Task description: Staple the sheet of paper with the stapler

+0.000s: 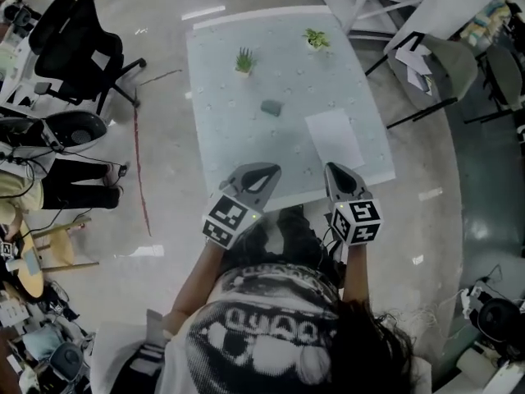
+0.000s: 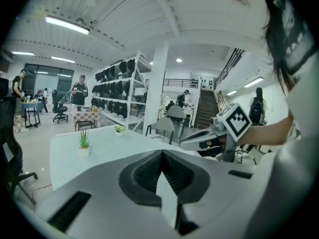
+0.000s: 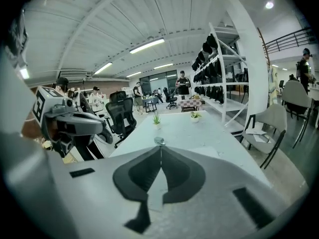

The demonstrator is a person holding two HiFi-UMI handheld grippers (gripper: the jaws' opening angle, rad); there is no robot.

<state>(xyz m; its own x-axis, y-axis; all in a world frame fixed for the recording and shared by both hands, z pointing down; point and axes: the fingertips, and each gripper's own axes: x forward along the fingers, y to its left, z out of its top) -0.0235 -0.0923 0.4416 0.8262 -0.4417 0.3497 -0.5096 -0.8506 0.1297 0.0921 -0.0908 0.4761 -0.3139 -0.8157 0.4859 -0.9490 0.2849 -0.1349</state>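
The desk (image 1: 213, 130) carries the sheet of paper (image 1: 335, 138), laid flat near its front right corner, within easy reach. The left hand-held gripper (image 1: 273, 171) and right hand-held gripper (image 1: 330, 169) are held at the front edge, jaws shut and empty, likely before a reach. The stapler (image 1: 271, 107) is set mid-desk, apart from the sheet.

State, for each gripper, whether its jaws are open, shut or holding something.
Left gripper: jaws shut, holding nothing.
Right gripper: jaws shut, holding nothing.
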